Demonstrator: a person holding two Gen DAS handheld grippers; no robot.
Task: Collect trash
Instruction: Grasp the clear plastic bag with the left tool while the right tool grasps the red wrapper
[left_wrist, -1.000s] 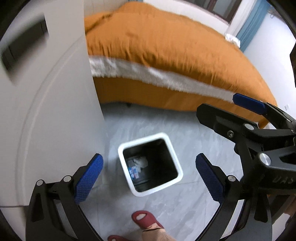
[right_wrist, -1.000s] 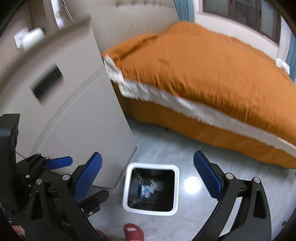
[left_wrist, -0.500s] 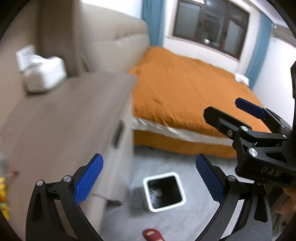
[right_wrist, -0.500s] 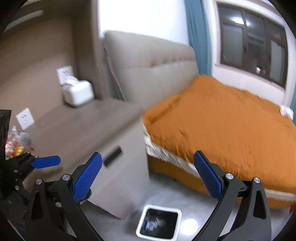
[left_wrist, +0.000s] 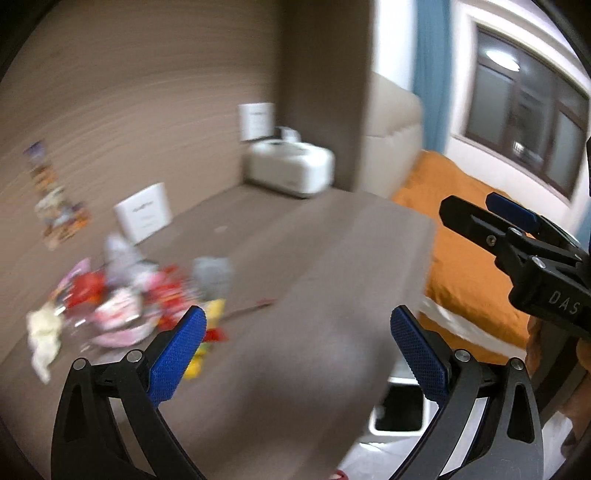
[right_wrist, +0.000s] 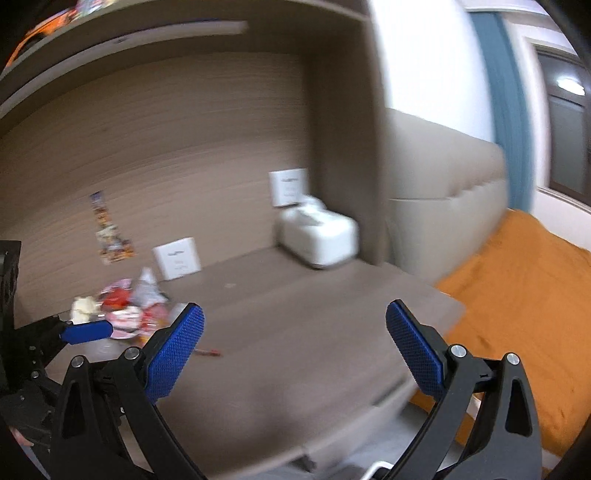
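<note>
A blurred pile of trash (left_wrist: 122, 295), red, pink and yellow wrappers with a crumpled white tissue (left_wrist: 42, 328), lies on the left of the brown nightstand top (left_wrist: 295, 280). The pile also shows in the right wrist view (right_wrist: 125, 310). My left gripper (left_wrist: 295, 343) is open and empty, above the nightstand, right of the pile. My right gripper (right_wrist: 293, 347) is open and empty, also above the nightstand. The white trash bin (left_wrist: 402, 410) stands on the floor below the nightstand's right edge, partly hidden.
A white box-shaped device (left_wrist: 291, 166) stands at the back of the nightstand by wall sockets (left_wrist: 144, 214). A bed with an orange cover (right_wrist: 524, 295) lies to the right, a beige headboard (right_wrist: 443, 162) behind it. A sticker strip (right_wrist: 110, 232) hangs on the wall.
Both grippers have swung up from over the trash bin on the floor to the nightstand top. The trash pile has come into view. Both stay open and empty.
</note>
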